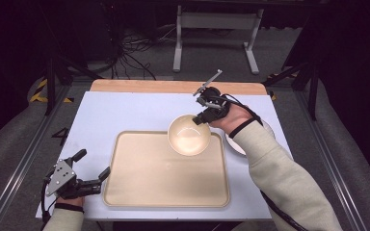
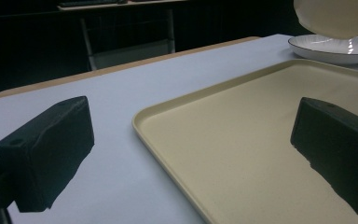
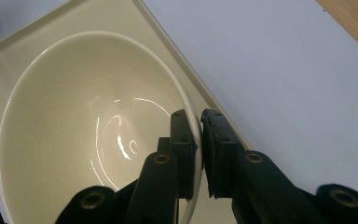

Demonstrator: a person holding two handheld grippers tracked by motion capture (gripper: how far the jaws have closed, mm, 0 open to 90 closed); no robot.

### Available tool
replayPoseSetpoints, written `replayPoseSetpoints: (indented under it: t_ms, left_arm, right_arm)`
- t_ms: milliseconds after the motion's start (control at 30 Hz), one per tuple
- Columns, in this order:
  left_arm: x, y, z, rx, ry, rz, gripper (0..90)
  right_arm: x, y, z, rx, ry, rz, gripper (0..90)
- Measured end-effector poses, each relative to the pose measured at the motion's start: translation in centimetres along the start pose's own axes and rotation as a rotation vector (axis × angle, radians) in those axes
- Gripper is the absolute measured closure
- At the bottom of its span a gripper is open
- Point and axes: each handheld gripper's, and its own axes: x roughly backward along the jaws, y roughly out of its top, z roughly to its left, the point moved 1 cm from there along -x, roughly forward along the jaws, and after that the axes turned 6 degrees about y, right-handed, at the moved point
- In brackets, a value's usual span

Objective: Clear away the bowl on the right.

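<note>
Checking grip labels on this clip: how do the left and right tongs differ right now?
The right tongs are shut on the rim of the cream bowl, one jaw inside and one outside; the left tongs stand open and hold nothing. The right tongs carry the bowl above the tray's far edge; the left tongs sit low by its near left corner. Both have black jaws.

Likely a lab, floor cables, hazard tape

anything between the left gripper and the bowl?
Just bare tray. In the high view the left gripper sits open at the tray's near-left edge; the bowl, pinched by its rim in the right gripper, hangs over the far-right corner.
</note>
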Motion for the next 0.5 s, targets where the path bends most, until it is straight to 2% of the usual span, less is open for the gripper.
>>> replayPoseSetpoints:
  t_ms: [500]
  left_arm:
    - [0.0, 0.0, 0.0, -0.001, 0.001, 0.002, 0.2]
  right_arm:
    - [-2.0, 2.4, 3.2, 0.076, 0.045, 0.027, 82.9]
